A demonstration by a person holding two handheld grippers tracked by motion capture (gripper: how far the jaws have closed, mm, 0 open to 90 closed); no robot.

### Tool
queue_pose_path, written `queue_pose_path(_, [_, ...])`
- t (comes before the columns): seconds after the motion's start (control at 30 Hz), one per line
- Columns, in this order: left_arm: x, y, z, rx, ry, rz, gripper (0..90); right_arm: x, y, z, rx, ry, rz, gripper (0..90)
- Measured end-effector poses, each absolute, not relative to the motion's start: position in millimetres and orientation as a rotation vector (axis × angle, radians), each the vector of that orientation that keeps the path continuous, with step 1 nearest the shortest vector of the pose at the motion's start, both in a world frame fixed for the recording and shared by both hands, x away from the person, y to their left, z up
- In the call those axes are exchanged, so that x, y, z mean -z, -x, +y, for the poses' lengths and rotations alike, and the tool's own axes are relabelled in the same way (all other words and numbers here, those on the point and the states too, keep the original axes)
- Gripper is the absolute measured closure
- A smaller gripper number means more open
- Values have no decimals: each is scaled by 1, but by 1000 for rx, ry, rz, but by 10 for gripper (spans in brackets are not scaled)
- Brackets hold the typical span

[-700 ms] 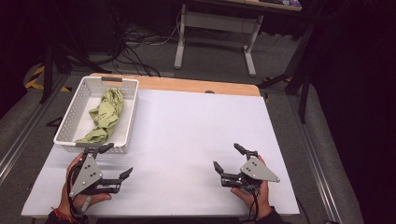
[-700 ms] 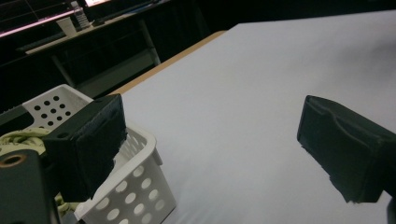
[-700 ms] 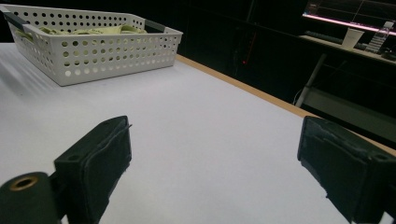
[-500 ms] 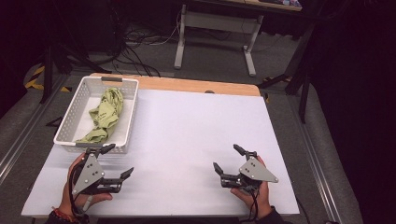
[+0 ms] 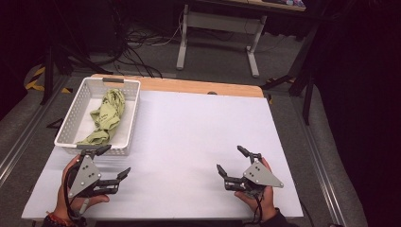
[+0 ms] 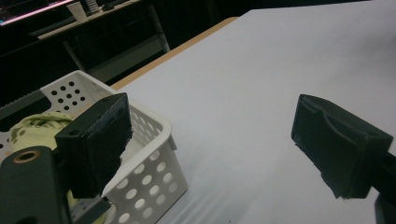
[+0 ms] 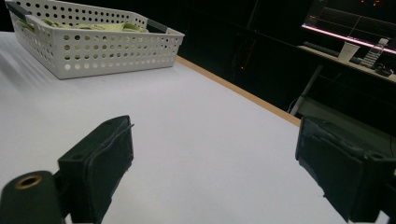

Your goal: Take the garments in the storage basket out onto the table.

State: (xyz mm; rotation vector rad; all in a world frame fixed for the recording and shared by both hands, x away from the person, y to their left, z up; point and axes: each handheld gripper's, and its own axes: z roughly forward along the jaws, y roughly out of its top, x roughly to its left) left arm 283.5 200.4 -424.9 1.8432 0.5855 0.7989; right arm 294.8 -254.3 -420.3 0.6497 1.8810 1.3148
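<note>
A white perforated basket [image 5: 134, 101] stands at the table's left side with a crumpled yellow-green cloth [image 5: 108, 113] lying inside it. My left gripper [image 5: 116, 161] rests low over the table just in front of the basket's near end, jaws open with nothing between them. In the left gripper view the basket's corner [image 6: 149, 163] sits right beside one jaw, and the cloth [image 6: 42, 123] shows behind it. My right gripper [image 5: 230, 158] hovers near the front right of the table, open and holding nothing. From the right gripper view the basket [image 7: 107, 51] lies far across the white surface.
The table [image 5: 198, 137] has a white top with a wooden strip along its far edge. Beyond it are a dark floor with cables and the legs of a desk [image 5: 184, 42]. Bare white surface lies between the two grippers.
</note>
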Motion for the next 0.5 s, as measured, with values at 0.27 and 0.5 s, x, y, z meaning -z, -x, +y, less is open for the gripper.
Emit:
queue_pose_path(0.27, [414, -285, 213, -838, -1824, 652, 142, 421, -294, -253, -1296, -645, 1882, 129])
queue_pose_path(0.5, [410, -287, 223, -855, -1805, 684, 140, 421, -294, -253, -1312, -651, 1874, 119])
